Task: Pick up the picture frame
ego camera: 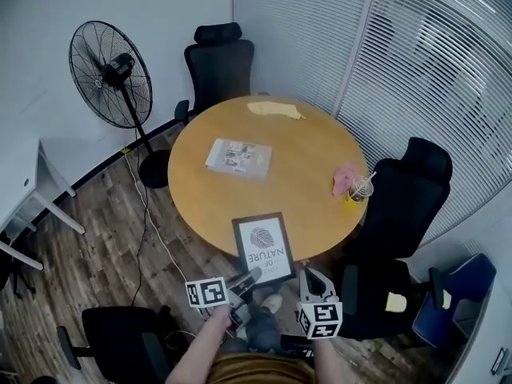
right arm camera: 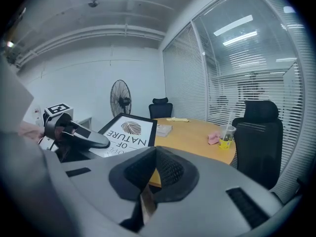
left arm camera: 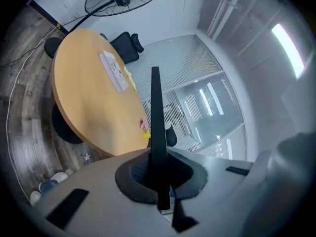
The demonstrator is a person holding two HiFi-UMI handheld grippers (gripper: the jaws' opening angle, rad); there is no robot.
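Observation:
The picture frame (ego camera: 262, 249) is black with a white print of a leaf and the words "OF NATURE". It hangs tilted over the near edge of the round wooden table (ego camera: 304, 154). My left gripper (ego camera: 251, 278) is shut on the frame's lower edge. In the left gripper view the frame (left arm camera: 156, 117) shows edge-on, a thin black bar between the pads of the left gripper (left arm camera: 159, 181). My right gripper (ego camera: 312, 282) hangs just right of the frame's lower corner, apart from it. In the right gripper view the right gripper (right arm camera: 155, 174) has its pads together and holds nothing, with the frame (right arm camera: 127, 131) to the left.
On the table lie a sleeve of papers (ego camera: 238, 158), a yellow cloth (ego camera: 274, 110), a pink cloth (ego camera: 346, 178) and a cup with a straw (ego camera: 361, 188). Black office chairs (ego camera: 406, 206) stand round it. A standing fan (ego camera: 112, 72) and a white desk (ego camera: 18, 184) are at left.

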